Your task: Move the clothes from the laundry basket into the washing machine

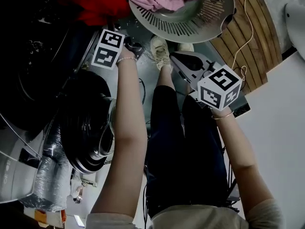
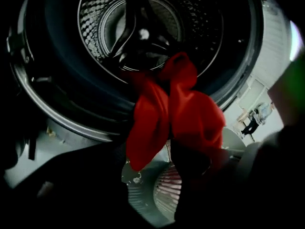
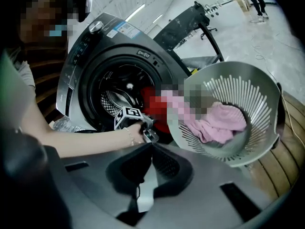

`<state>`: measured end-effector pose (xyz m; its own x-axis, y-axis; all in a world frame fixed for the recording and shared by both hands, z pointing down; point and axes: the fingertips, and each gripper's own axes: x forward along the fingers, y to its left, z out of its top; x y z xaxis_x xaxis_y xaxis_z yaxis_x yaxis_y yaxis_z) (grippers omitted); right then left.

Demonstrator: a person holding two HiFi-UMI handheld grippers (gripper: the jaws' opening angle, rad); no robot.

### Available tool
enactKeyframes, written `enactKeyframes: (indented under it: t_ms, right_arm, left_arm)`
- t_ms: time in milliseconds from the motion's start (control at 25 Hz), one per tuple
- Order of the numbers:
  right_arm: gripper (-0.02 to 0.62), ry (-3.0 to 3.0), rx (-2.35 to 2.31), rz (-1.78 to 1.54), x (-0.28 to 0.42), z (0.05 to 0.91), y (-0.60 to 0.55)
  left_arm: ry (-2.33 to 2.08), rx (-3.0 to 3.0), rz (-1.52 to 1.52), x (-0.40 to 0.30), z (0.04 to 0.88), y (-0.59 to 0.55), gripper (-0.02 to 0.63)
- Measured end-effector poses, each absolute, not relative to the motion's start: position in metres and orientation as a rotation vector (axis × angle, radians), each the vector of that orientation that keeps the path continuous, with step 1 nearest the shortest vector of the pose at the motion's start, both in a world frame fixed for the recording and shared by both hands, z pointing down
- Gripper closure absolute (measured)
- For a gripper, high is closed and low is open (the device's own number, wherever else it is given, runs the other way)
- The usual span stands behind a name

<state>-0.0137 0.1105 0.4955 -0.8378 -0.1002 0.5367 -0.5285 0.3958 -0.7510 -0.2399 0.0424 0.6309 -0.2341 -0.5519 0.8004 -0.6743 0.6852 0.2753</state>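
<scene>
My left gripper (image 2: 152, 159): jaws spread, red garment (image 2: 190, 113) between them.
Red garment: draped over the washing machine (image 3: 90, 66) opening's lower rim.
My right gripper (image 3: 151, 144): jaws pressed together, empty.
Laundry basket (image 3: 257, 87): tilted beside the machine, pink clothes (image 3: 224, 120) inside.

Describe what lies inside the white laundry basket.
Pink clothes lie bunched in the laundry basket, against its slatted wall. Anything beneath them is covered and cannot be seen.
</scene>
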Motion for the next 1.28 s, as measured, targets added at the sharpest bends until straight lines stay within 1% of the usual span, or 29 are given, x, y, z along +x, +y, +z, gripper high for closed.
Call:
enactKeyframes:
  t_ms: [120, 240, 280, 320, 360, 560, 760, 920, 1040, 1080, 1120, 1200, 1280]
  right_arm:
    - [0.584, -2.216, 0.56, 1.439, -0.009, 0.504, 0.113]
    - [0.584, -2.206, 0.555, 1.434, -0.005, 0.507, 0.116]
    - [0.584, -2.206, 0.552, 1.429, -0.004, 0.508, 0.116]
    - [0.584, -2.209, 0.551, 1.425, -0.003, 0.508, 0.115]
    - [0.584, -2.212, 0.554, 1.422, -0.003, 0.509, 0.113]
    - [0.584, -2.225, 0.564, 1.432, -0.008, 0.502, 0.109]
    - [0.584, -2.257, 0.565, 1.432, -0.02, 0.491, 0.1]
    - [0.584, -2.27, 0.571, 1.424, -0.027, 0.488, 0.096]
    - [0.584, -2.266, 0.557, 1.433, -0.03, 0.487, 0.1]
    - [0.584, -2.264, 0.552, 1.434, -0.031, 0.488, 0.101]
    - [0.584, -2.261, 0.548, 1.435, -0.03, 0.489, 0.103]
    - [0.584, -2.254, 0.546, 1.436, -0.028, 0.49, 0.106]
    - [0.584, -2.247, 0.547, 1.439, -0.026, 0.489, 0.108]
  left_arm:
    - [-1.927, 0.908, 0.069, -0.252, 0.651, 0.031, 0.319]
    - [-1.938, 0.963, 0.124, -0.259, 0.661, 0.018, 0.329]
    - [-1.943, 0.995, 0.161, -0.26, 0.66, 0.015, 0.365]
    - [-1.942, 1.038, 0.192, -0.259, 0.658, 0.011, 0.494]
    - [-1.935, 1.088, 0.21, -0.256, 0.653, 0.007, 0.568]
    - [-1.958, 1.29, 0.134, -0.246, 0.589, -0.011, 0.571]
    - [-2.14, 1.389, 0.082, -0.289, 0.517, -0.049, 0.569]
    - [-2.254, 1.376, -0.012, -0.323, 0.483, -0.077, 0.569]
    - [-2.297, 1.408, -0.042, -0.329, 0.477, -0.085, 0.569]
    - [-2.264, 1.411, -0.021, -0.325, 0.489, -0.086, 0.566]
    - [-2.212, 1.397, 0.013, -0.319, 0.506, -0.085, 0.545]
    - [-2.115, 1.336, 0.066, -0.308, 0.536, -0.078, 0.346]
    - [-2.102, 1.295, 0.049, -0.302, 0.539, -0.065, 0.311]
